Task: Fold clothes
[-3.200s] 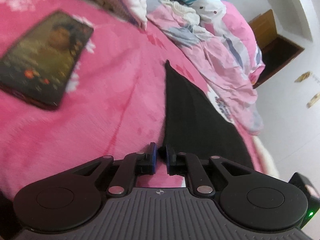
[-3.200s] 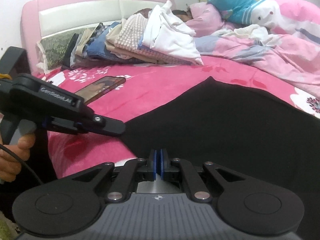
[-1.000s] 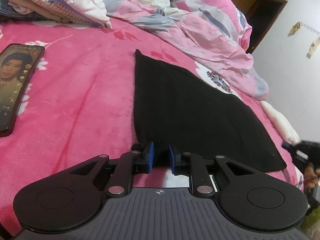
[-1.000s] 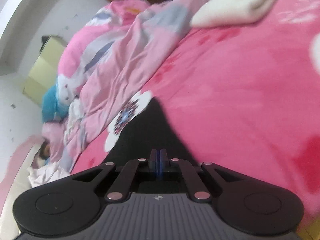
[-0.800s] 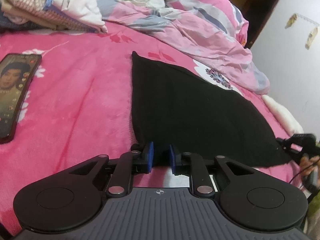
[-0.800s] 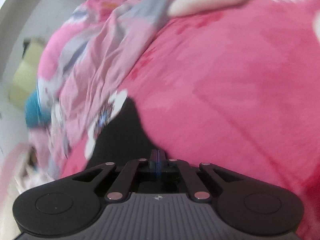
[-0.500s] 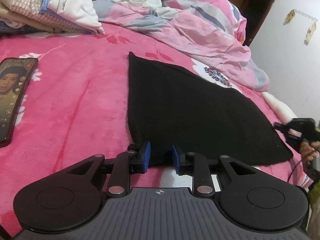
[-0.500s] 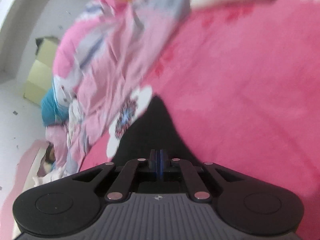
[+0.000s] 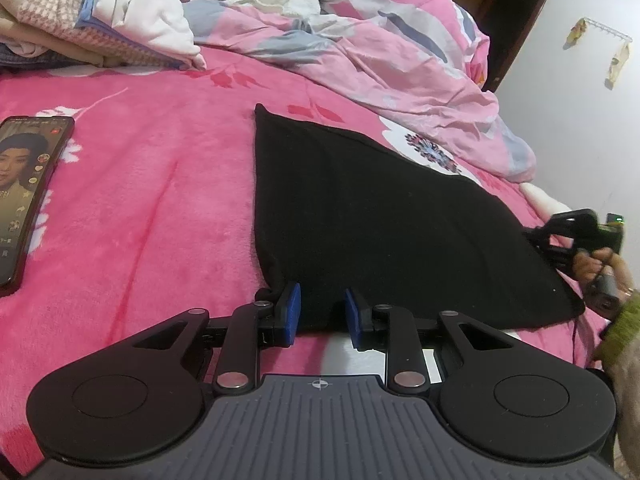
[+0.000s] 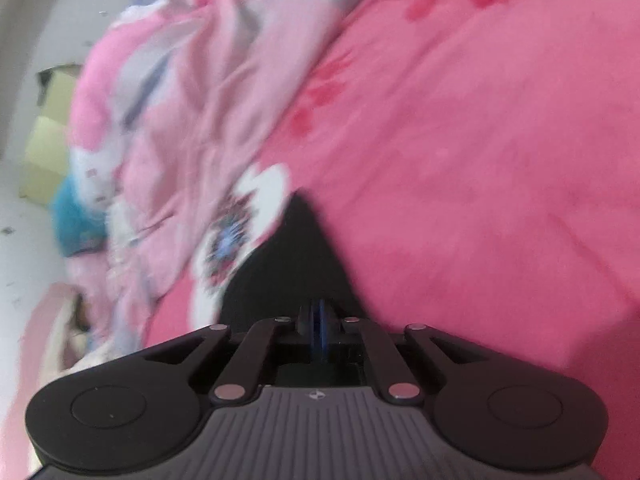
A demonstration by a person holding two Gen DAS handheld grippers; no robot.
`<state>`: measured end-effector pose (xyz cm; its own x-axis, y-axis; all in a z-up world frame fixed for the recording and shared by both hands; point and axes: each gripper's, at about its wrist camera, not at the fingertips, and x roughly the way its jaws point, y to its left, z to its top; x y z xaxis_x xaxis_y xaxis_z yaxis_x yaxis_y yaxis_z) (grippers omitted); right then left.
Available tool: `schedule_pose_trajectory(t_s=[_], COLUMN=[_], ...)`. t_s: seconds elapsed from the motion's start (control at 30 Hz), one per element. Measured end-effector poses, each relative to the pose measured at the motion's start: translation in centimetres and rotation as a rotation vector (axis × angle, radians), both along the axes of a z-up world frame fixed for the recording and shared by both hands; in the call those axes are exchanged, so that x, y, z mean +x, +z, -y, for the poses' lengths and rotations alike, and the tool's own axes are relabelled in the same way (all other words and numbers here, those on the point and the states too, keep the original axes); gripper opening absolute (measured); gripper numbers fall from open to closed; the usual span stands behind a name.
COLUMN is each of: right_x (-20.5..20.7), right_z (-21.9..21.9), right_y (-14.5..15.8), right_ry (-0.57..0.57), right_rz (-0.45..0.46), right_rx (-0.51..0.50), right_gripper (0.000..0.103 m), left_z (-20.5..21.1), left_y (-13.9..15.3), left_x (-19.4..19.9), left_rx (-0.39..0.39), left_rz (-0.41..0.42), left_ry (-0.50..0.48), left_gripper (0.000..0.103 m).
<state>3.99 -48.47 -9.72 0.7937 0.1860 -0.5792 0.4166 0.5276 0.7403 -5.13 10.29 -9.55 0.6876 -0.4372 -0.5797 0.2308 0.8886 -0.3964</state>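
Now, in the left wrist view, the left gripper (image 9: 320,312) stands a little apart at the near edge of the black cloth (image 9: 380,216), wider than a second ago, the cloth between its blue pads (image 9: 294,308) but seemingly not pinched, so that corner appears let go. The cloth lies flat on the pink bed (image 9: 140,200), more squared out than a few seconds back, which suggests the spreading step is nearly done before a fold. This view alone shows the phone (image 9: 28,188) at the left, the pile of clothes (image 9: 100,12) at the head, the rumpled quilt (image 9: 380,52), and the person's hand (image 9: 600,268) at the cloth's far right corner. In the blurred right wrist view, the right gripper (image 10: 319,328) is pressed tight together on the cloth's corner (image 10: 296,256), still pulling it along the bed.
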Motion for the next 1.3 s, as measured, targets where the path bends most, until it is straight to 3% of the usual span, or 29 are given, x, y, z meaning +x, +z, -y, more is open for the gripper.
schedule_pose_trajectory(t_s=[0.13,0.23,0.33,0.43,0.53,0.6,0.67,0.77,0.87,1.0,1.2,1.3], right_x=[0.2,1.1,4.0,5.6,3.7,2.1,-0.1,-3.5,-6.4,-9.5,-12.8,-14.0], right_z=[0.6,-0.3,-1.2,0.5,2.6,3.5,3.6,2.1,-0.9,-5.3,-7.8,-7.8], right_y=[1.6,1.9,0.6,-2.0,-1.4,-0.8,-0.1,1.8,2.0,0.3,-1.0,-0.5], right_ry=[-0.094,-0.02,0.066,-0.034,-0.193,-0.214,-0.172,-0.067,0.035,0.14,0.14,0.134], right_rz=[-0.008,0.043,0.032,0.014,0.047,0.08,0.13,0.188,0.193,0.149,0.103,0.108], right_rx=[-0.132,-0.077,0.001,0.121,0.122,0.162,0.248,0.296,0.334,0.375,0.268,0.213], right_gripper=[0.003,0.003,0.003,0.0,0.001,0.003,0.003,0.008,0.019,0.02,0.016,0.016], left_z=[-0.2,-0.3,-0.3,-0.2,-0.3,-0.5,-0.6,-0.9,-1.3,-1.8,-2.6,-2.7], left_y=[0.0,-0.1,-0.1,-0.1,-0.2,-0.2,-0.2,-0.3,-0.4,-0.5,0.1,1.4], left_x=[0.1,0.2,0.2,0.2,0.1,0.1,0.2,0.3,0.4,0.4,-1.0,-2.6], left_rx=[-0.001,-0.002,-0.005,-0.004,-0.015,-0.023,-0.035,-0.063,-0.102,-0.144,-0.143,-0.102], left_rz=[0.002,0.002,0.002,0.003,0.006,0.007,0.002,-0.009,-0.024,-0.043,-0.061,-0.014], left_ry=[-0.013,-0.02,-0.018,-0.017,-0.014,-0.014,-0.011,0.001,0.015,0.025,0.043,0.057], left_gripper=[0.026,0.026,0.026,0.026,0.026,0.026,0.026,0.026,0.026,0.026,0.026,0.031])
